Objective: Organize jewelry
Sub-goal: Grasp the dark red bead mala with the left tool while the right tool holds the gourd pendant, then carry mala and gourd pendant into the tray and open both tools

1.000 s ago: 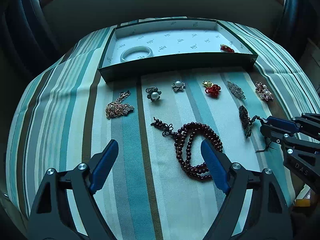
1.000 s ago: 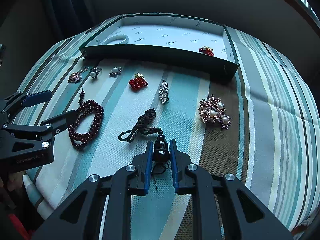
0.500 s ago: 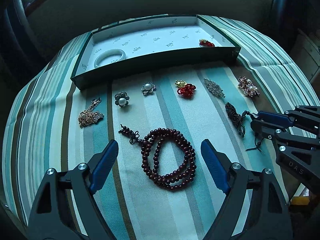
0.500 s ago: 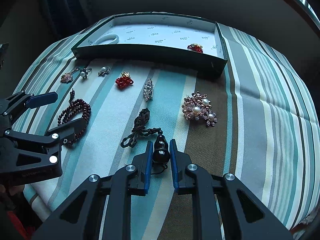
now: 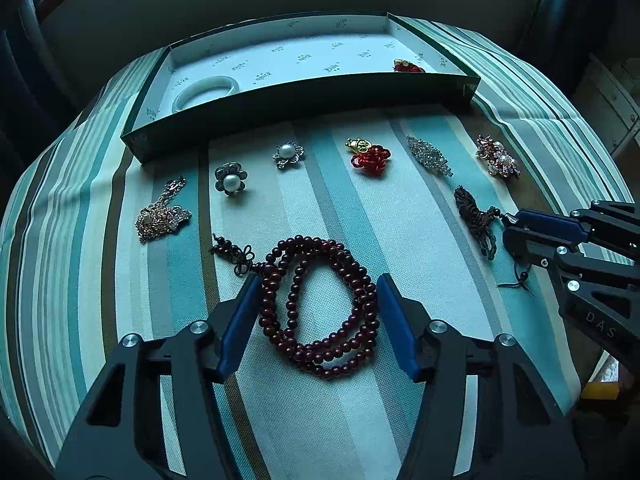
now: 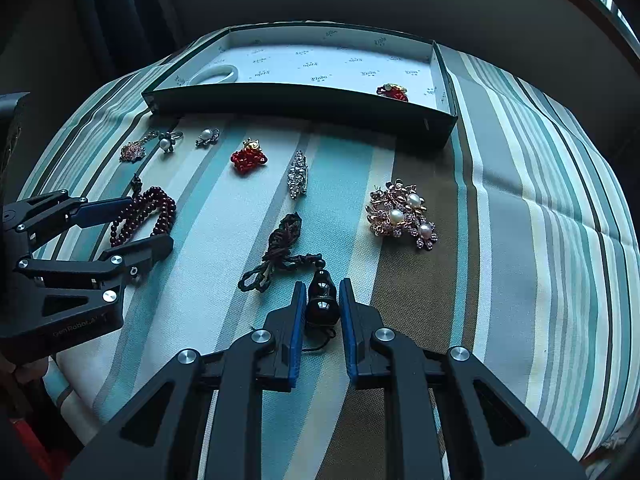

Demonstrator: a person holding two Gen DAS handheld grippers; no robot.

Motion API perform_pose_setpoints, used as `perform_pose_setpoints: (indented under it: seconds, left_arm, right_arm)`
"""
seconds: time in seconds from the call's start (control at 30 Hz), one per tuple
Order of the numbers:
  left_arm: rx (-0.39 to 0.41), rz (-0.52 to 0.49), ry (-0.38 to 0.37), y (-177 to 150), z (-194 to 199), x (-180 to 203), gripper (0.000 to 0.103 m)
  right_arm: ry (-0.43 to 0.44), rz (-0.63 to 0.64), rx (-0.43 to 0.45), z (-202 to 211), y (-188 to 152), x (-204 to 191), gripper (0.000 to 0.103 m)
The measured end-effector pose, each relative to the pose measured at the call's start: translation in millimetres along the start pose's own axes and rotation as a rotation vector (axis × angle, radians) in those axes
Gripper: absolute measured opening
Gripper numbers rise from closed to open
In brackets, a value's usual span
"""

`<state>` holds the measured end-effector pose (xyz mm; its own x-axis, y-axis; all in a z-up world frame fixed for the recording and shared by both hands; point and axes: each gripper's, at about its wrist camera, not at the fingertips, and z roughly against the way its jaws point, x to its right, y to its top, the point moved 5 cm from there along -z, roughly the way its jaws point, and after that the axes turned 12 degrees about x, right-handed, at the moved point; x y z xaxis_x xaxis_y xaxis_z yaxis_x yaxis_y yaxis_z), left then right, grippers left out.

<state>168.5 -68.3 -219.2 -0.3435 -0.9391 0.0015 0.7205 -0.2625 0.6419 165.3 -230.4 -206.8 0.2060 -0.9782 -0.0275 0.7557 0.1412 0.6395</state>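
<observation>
A dark red bead necklace (image 5: 320, 304) lies coiled on the striped cloth; it also shows in the right wrist view (image 6: 146, 216). My left gripper (image 5: 318, 292) is open with its fingers on either side of the coil. My right gripper (image 6: 323, 300) is shut on the dark gourd pendant (image 6: 322, 302) of a braided cord (image 6: 280, 252). The cord (image 5: 476, 220) lies on the cloth. The green box (image 5: 304, 100) with a white lining holds a white bangle (image 5: 208, 90) and a red charm (image 5: 408, 67).
In a row in front of the box lie a gold chain (image 5: 160, 216), two pearl flower pieces (image 5: 230, 178) (image 5: 288, 154), a red knot charm (image 5: 370, 156), a crystal brooch (image 5: 429, 155) and a pearl brooch (image 6: 402, 214). The table edge curves off at the right.
My left gripper has moved forward and down, and its fingers now straddle the bead necklace and are closer together. My right gripper still holds the pendant in about the same place.
</observation>
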Motion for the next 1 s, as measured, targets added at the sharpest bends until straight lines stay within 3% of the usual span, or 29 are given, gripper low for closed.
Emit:
perform_pose_setpoints:
  seconds: [0.27,0.57,1.0]
  left_arm:
    - [0.013,-0.01,-0.023,0,4,1,0.019]
    - [0.032,-0.031,0.001,1,7,1,0.011]
    - [0.081,-0.028,0.023,10,23,-5,0.011]
  right_arm:
    - [-0.002,0.0,0.0,0,0,-1,0.017]
    - [-0.006,-0.004,0.012,1,0,-2,0.017]
    - [-0.009,-0.024,0.075,14,14,-4,0.017]
